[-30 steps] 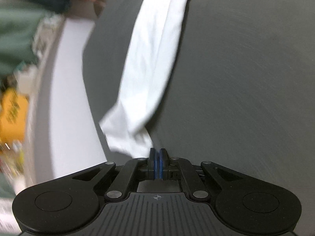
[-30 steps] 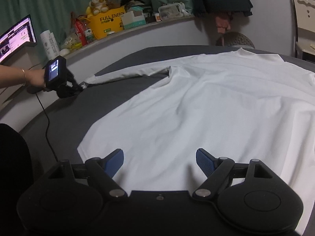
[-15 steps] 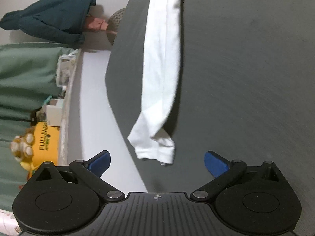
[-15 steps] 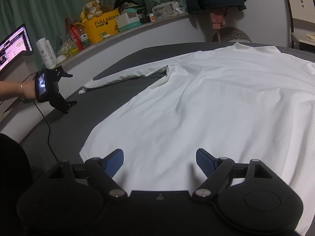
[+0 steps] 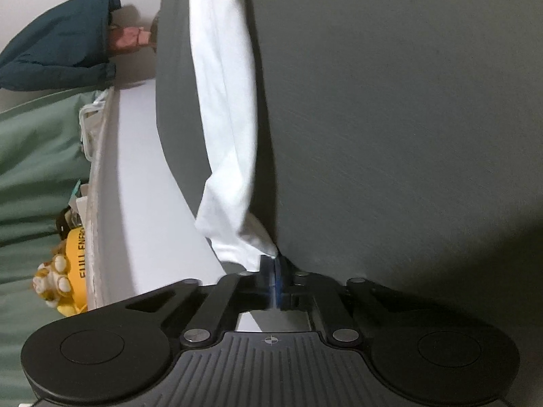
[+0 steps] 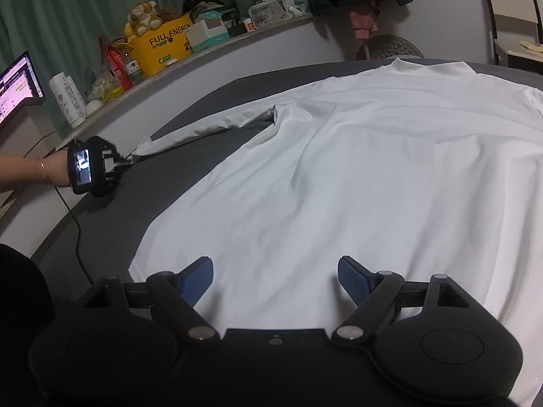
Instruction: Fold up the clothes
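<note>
A white long-sleeved shirt (image 6: 356, 176) lies spread flat on the dark grey table (image 6: 190, 176). Its left sleeve (image 5: 225, 108) stretches out toward the table's far-left rim. My left gripper (image 5: 273, 264) is shut on the cuff of that sleeve; in the right wrist view the same gripper (image 6: 124, 166) shows at the left, held by a hand, with the cuff at its tips. My right gripper (image 6: 275, 274) hovers open just above the shirt's near hem, nothing between its blue pads (image 6: 198, 276).
A white ledge (image 6: 217, 51) runs behind the table with a yellow box (image 6: 163, 47), a stuffed toy, bottles and cartons. A laptop screen (image 6: 18, 88) glows at the far left. A cable (image 6: 76, 237) trails from the left gripper over the table's edge. A chair stands far right.
The left gripper, open and back from the cuff half a second ago, has moved in and shut on the sleeve cuff. The right gripper has stayed open over the hem.
</note>
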Available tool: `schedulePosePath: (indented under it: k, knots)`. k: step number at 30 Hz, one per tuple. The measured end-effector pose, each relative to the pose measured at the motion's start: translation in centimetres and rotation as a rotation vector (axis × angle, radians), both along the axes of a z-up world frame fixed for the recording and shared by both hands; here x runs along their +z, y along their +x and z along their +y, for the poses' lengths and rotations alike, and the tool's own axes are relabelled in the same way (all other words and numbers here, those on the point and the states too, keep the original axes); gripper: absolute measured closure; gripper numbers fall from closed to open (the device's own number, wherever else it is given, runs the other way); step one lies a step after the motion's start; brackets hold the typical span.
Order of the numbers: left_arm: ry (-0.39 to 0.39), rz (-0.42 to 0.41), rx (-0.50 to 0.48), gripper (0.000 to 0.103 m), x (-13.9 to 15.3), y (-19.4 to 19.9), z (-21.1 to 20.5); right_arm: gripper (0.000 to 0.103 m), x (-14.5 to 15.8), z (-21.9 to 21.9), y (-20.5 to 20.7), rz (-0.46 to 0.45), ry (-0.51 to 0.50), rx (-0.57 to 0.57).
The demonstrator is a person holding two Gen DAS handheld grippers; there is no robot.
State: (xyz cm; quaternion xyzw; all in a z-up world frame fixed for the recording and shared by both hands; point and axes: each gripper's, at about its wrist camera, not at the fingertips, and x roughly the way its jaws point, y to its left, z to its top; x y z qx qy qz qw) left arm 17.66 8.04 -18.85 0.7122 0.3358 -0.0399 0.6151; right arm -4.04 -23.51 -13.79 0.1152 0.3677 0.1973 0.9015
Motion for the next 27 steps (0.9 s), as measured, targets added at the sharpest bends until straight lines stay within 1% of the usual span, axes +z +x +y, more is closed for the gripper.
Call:
schedulePosePath:
  k: [3,5,7,8,10,12,14,15,16,18,19,22,25,27]
  knots:
    - [-0.002,-0.009,0.058,0.102,0.5,0.1,0.4,0.023,0.1,0.0,0.0,-0.003,0.001,-0.004]
    - [-0.024,-0.021,0.109,0.102,1.5,0.2,0.5,0.023,0.2,-0.1,-0.1,-0.007,0.001,-0.005]
    - [-0.055,-0.005,0.175,0.103,2.4,-0.3,0.4,0.023,0.2,-0.1,-0.1,-0.008,0.005,-0.005]
    - [-0.083,0.014,0.207,0.103,2.7,-0.6,0.5,0.023,0.2,-0.1,-0.1,-0.009,0.007,-0.005]
    - [-0.124,0.042,0.233,0.102,2.9,-1.1,0.6,0.023,0.3,0.0,-0.1,-0.01,0.01,-0.001]
    - [-0.123,0.024,0.207,0.102,2.8,-1.6,0.4,0.023,0.3,0.2,-0.2,-0.012,0.004,0.002]
    - [-0.088,-0.05,0.138,0.101,2.6,-1.7,0.1,0.023,0.3,0.2,-0.3,-0.013,-0.002,0.001]
    - [-0.062,-0.056,0.129,0.09,2.4,-1.5,0.0,0.023,0.3,0.1,-0.4,-0.013,-0.003,-0.001]
    - [-0.037,-0.062,0.12,0.063,2.1,-1.3,0.0,0.023,0.4,0.1,-0.5,-0.015,-0.004,-0.004]
    - [-0.002,-0.075,0.093,0.054,1.8,-0.9,0.0,0.023,0.5,0.0,-0.6,-0.019,-0.007,-0.01]
    - [-0.001,-0.071,0.081,0.049,2.0,-0.7,-0.1,0.023,0.6,0.0,-0.7,-0.023,-0.008,-0.012]
    - [-0.006,-0.027,0.051,0.047,2.6,0.0,-0.1,0.023,0.8,0.0,-0.7,-0.031,-0.008,-0.015]
    - [0.008,0.002,0.006,0.046,2.6,0.8,-0.1,0.023,0.6,0.0,-0.5,-0.024,-0.009,-0.015]
    - [-0.004,0.001,0.013,0.046,2.5,1.5,0.2,0.023,0.4,0.1,-0.4,-0.017,-0.01,-0.013]
